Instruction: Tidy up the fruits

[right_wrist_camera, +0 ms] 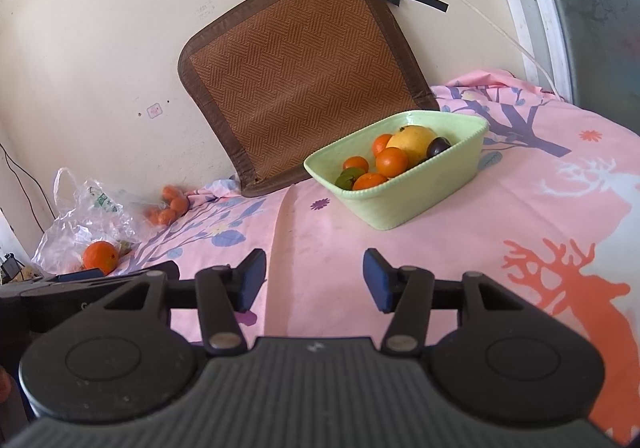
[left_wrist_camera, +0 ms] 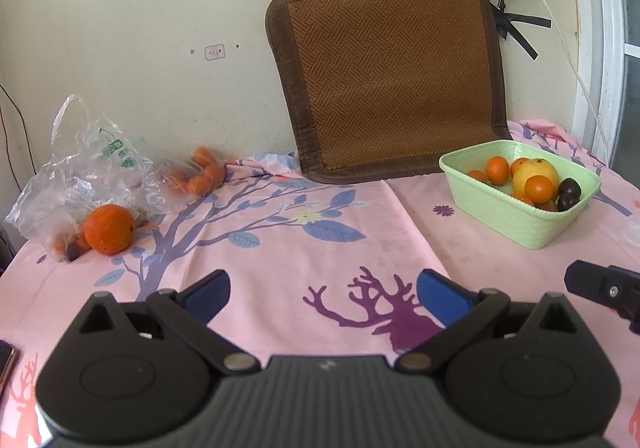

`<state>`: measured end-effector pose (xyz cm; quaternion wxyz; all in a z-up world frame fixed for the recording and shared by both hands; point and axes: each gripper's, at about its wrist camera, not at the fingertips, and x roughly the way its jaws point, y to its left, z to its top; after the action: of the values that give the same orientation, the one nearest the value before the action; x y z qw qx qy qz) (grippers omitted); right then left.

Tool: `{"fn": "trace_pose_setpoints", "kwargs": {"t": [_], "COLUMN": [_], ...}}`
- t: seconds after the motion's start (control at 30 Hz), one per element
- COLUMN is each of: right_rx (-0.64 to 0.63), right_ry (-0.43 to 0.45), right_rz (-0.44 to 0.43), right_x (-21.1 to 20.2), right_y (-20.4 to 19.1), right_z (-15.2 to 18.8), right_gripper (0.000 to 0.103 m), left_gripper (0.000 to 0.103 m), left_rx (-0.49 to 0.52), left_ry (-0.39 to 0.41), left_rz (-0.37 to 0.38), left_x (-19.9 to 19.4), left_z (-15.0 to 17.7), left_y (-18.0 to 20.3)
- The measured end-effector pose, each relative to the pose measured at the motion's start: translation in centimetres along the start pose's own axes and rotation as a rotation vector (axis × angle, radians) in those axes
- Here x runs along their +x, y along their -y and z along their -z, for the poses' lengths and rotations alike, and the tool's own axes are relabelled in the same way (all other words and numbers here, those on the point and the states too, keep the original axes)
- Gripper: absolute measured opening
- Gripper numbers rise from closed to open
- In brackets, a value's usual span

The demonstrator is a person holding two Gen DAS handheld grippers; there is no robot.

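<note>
Fruits (left_wrist_camera: 536,177) in basket (left_wrist_camera: 516,219) — green one (right_wrist_camera: 349,176) (right view only).

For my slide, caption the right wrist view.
Open right gripper faces a green basket of fruit; one orange lies by a bag.

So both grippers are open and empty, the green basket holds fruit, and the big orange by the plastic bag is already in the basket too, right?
Not quite. The big orange is not in the green basket; it lies on the cloth beside the plastic bag, as the left wrist view shows. The rest holds: left gripper and right gripper are open and empty.
</note>
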<state>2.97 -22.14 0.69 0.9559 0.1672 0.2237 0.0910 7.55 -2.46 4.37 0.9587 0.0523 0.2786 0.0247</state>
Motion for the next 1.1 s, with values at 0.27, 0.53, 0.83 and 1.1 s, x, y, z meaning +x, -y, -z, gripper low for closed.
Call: {"fn": "trace_pose_setpoints", "kwargs": {"t": [0.27, 0.53, 0.83, 1.1], "right_rx": [-0.004, -0.004, -0.01, -0.016], "right_ry": [-0.003, -0.002, -0.001, -0.003], "right_rz": [-0.006, -0.011, -0.023, -0.03], "right_x": [0.06, 0.02, -0.21, -0.26], "right_y": [-0.21, -0.25, -0.58, -0.77], "right_z": [0.05, 0.0, -0.04, -0.01], "right_gripper": [0.057, 0.057, 0.057, 0.057], "left_gripper": [0.103, 0.103, 0.103, 0.103], "left_rx": [-0.004, -0.02, -0.032, -0.034], "left_ry": [-0.002, 0.001, 0.0, -0.009], "left_rz": [-0.008, -0.014, -0.027, -0.013], "left_x": [0.08, -0.13, -0.53, -0.72], "left_z": [-0.03, -0.13, -0.2, -0.06], "left_y": [-0.28, -0.49, -0.79, -0.97]}}
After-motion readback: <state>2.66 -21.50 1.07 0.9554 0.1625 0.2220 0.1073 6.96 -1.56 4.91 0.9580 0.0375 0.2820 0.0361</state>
